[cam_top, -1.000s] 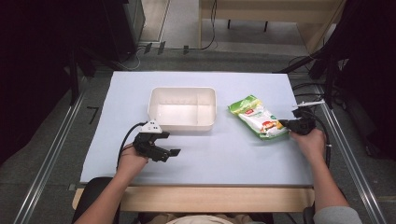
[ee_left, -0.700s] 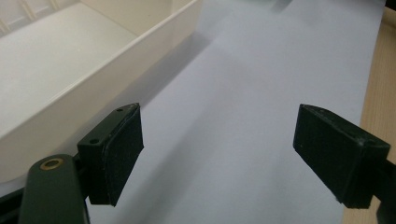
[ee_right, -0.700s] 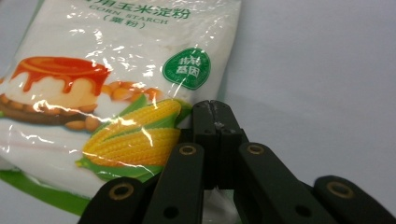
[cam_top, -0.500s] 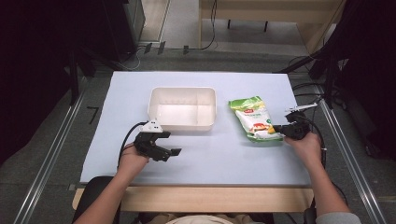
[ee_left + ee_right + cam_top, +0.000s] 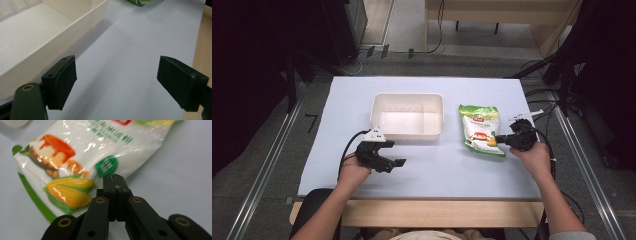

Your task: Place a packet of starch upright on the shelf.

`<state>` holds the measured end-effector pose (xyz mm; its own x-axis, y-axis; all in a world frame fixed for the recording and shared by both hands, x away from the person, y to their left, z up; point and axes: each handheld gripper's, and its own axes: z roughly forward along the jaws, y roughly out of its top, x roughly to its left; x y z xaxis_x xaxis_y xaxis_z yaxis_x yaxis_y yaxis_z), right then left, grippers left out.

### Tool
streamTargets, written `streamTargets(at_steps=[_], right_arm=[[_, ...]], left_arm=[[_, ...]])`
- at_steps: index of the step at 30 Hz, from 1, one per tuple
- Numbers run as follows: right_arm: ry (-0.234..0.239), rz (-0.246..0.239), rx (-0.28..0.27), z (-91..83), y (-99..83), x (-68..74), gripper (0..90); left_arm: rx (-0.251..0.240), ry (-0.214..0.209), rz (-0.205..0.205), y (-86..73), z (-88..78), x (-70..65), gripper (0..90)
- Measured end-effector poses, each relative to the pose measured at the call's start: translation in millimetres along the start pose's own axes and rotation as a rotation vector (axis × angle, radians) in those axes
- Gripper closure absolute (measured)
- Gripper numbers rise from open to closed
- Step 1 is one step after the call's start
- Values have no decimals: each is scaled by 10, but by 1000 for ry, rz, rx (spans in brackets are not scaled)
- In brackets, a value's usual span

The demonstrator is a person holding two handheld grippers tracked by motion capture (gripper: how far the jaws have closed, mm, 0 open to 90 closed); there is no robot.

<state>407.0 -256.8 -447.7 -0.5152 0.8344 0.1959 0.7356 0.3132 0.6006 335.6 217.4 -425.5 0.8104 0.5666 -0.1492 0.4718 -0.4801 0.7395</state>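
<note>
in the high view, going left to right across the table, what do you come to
The left claw, open above the pale blue table → the white rectangular plastic tub → the green and white glossy food pouch → the right claw, shut on the pouch's edge.

In the right gripper view the snack bag [image 5: 82, 157] runs off the top edge, its printed lettering too blurred to read. Whether the right gripper [image 5: 115, 178] pinches the bag's edge can't be told. In the left gripper view, the white tray [image 5: 37, 42] is cut off at top and left, and only a green corner of the bag shows beyond it.
</note>
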Motion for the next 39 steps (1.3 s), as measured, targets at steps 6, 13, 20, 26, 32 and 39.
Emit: streamTargets(at_steps=[6, 13, 20, 26, 32, 39], right_arm=[[-37, 52, -81, -86, 88, -84, 761], [-77, 71, -139, -31, 308, -125, 660], [-106, 135, -144, 166, 498, -273, 579], [-101, 168, -92, 359, 541, -351, 577], [-132, 171, -65, 514, 560, -399, 538], [-91, 236, -49, 577, 539, -418, 519]], left_arm=[[7, 7, 3, 0, 7, 2, 166], [-3, 13, -3, -22, -4, 0, 167], [5, 23, 1, -39, -24, -6, 167], [6, 31, -1, -54, -37, -11, 167], [7, 35, 0, -65, -49, -14, 166], [4, 38, -1, -73, -61, -13, 167]])
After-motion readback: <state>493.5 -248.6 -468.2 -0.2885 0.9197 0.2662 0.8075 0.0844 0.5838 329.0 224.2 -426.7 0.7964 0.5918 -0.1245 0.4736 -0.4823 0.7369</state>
